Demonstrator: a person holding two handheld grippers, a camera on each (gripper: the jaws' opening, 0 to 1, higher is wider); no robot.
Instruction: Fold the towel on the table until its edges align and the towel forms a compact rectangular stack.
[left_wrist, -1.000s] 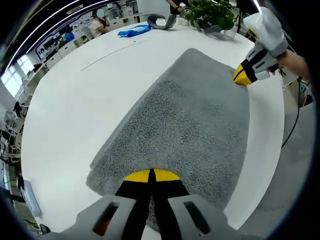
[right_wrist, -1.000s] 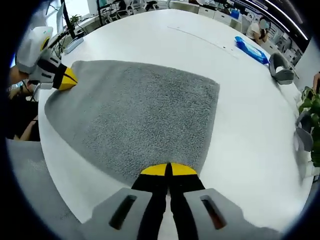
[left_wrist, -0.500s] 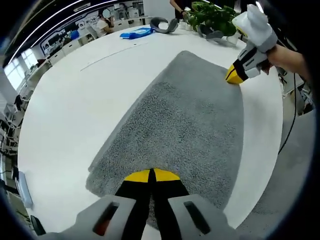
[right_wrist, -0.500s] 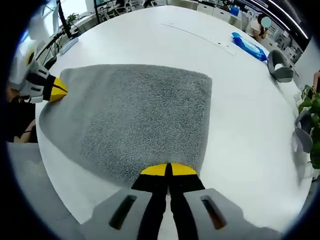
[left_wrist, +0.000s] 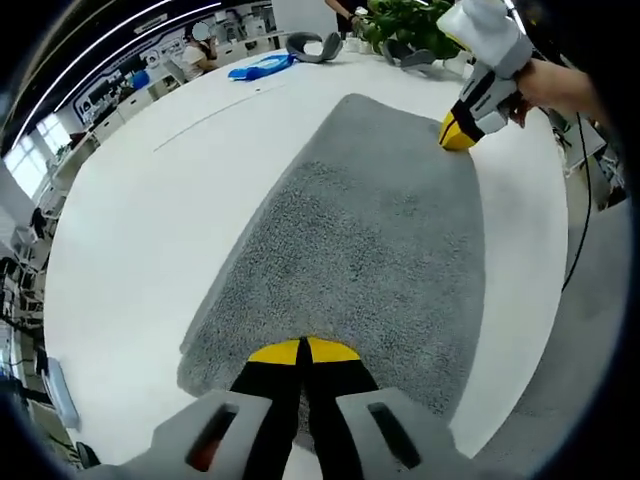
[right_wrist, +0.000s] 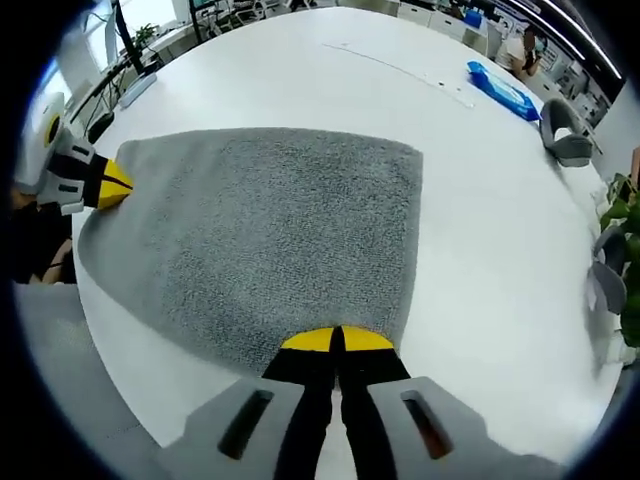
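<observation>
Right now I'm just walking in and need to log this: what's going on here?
A person holds a gripper in each hand over a grey towel spread flat on a white table. The left gripper is shut on one near corner, the right gripper on the other. No fold is made yet; the towel lies in one layer.

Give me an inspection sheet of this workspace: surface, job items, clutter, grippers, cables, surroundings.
Surface: white table, bare around the towel.
Job's things: grey towel spread flat, one layer, near edge at the table's edge.
Clutter: blue pack, grey curved object, far from the towel.
Grippers: left gripper and right gripper each shut on a near towel corner.
Cables: black cable hanging beside the table.
Surroundings: potted plant, office desks, seated person.
</observation>
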